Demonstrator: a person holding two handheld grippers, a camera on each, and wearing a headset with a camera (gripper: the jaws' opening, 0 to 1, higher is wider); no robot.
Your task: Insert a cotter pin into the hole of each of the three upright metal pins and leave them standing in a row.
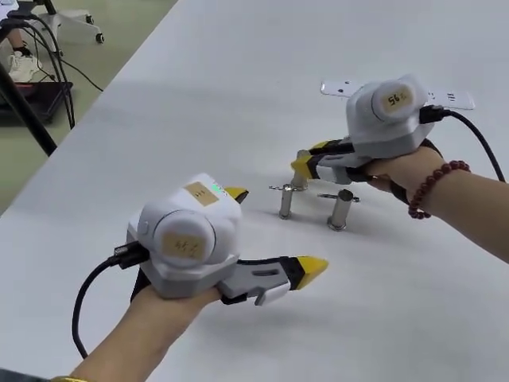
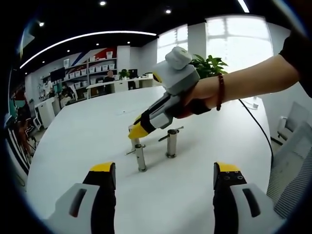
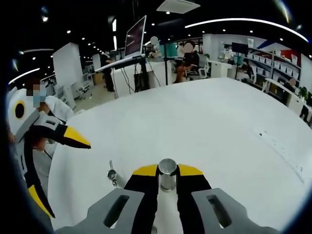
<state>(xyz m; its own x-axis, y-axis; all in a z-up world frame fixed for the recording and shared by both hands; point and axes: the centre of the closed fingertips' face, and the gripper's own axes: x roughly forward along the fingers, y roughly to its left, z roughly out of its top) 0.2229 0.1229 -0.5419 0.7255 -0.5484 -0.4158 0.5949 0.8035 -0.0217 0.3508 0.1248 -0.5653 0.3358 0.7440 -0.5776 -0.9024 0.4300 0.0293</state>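
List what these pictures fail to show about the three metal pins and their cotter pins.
- Head view: the right gripper covers most of the rear metal pin, so whether its hole is filled is unknown.
- Right gripper view: the jaws, shut around that pin, hide its shaft below the top.
- Left gripper view: the right gripper's yellow tip overlaps it, and it is too small.

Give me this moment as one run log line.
left gripper: open, short of pins | right gripper: shut on rear pin | front pins: upright, cotter pins through

White table (image 1: 238, 79) — three metal pins (image 1: 286, 205), upright
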